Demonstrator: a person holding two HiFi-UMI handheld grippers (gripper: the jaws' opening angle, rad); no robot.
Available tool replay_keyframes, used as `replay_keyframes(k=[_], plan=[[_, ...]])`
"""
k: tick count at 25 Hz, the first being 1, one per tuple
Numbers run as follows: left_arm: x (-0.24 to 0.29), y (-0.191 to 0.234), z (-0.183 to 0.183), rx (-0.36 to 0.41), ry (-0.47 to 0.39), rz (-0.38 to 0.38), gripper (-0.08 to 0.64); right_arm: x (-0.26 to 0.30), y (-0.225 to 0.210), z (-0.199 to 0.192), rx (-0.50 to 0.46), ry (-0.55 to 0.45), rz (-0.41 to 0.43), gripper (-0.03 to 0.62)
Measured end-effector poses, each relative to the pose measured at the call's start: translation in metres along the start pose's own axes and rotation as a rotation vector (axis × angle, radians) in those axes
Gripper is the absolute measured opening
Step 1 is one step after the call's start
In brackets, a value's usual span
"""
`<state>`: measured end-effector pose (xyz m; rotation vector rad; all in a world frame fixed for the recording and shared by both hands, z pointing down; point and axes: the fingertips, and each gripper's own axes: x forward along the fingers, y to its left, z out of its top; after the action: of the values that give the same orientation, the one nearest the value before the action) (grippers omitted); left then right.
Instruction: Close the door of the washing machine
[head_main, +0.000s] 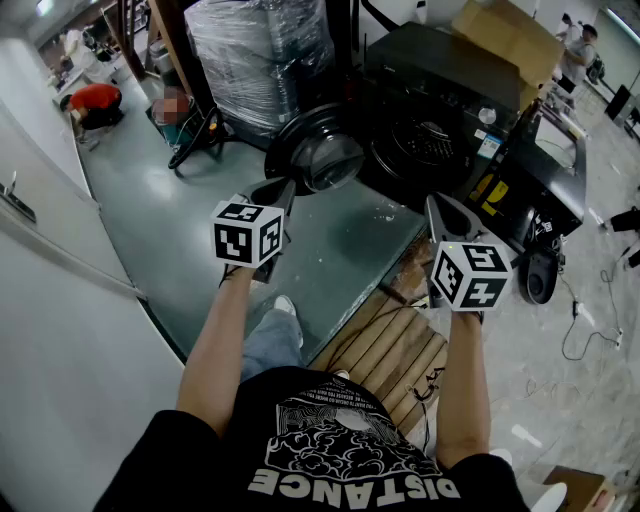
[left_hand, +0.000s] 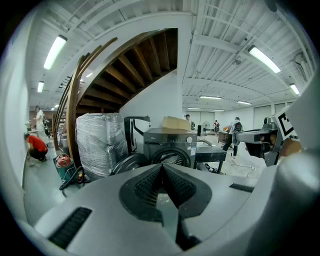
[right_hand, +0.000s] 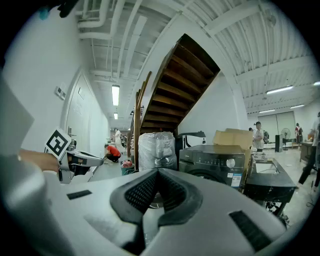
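A black front-loading washing machine (head_main: 440, 110) stands ahead of me, and its round door (head_main: 320, 150) is swung open to the left. The left gripper view shows the machine (left_hand: 172, 142) and the open door (left_hand: 127, 162) straight beyond the jaws. My left gripper (head_main: 283, 190) is shut and empty, its tips a short way in front of the door without touching it. My right gripper (head_main: 433, 203) hangs in front of the machine's right part, also shut with nothing held. Its own view shows the machine (right_hand: 215, 160) past the closed jaws.
A plastic-wrapped pallet load (head_main: 260, 50) stands left of the machine, and a cardboard box (head_main: 505, 35) lies on top of it. A wooden pallet (head_main: 390, 350) lies underfoot. A black cart (head_main: 545, 190) sits on the right, and a person in red (head_main: 95, 105) crouches at far left.
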<state>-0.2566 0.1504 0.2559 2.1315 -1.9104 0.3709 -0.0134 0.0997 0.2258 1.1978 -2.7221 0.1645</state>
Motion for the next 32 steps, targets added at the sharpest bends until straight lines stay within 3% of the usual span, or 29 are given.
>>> replay_keyframes(k=[12,32], plan=[[0.032,0.024,0.006,0.019,0.017,-0.062,0.029,0.034,0.009,0.002,-0.006,-0.002,0.034,0.021],[0.136,0.150,-0.018,0.013,0.150,-0.127,0.032,0.173,0.045,-0.004,-0.053,0.115,0.092,0.023]])
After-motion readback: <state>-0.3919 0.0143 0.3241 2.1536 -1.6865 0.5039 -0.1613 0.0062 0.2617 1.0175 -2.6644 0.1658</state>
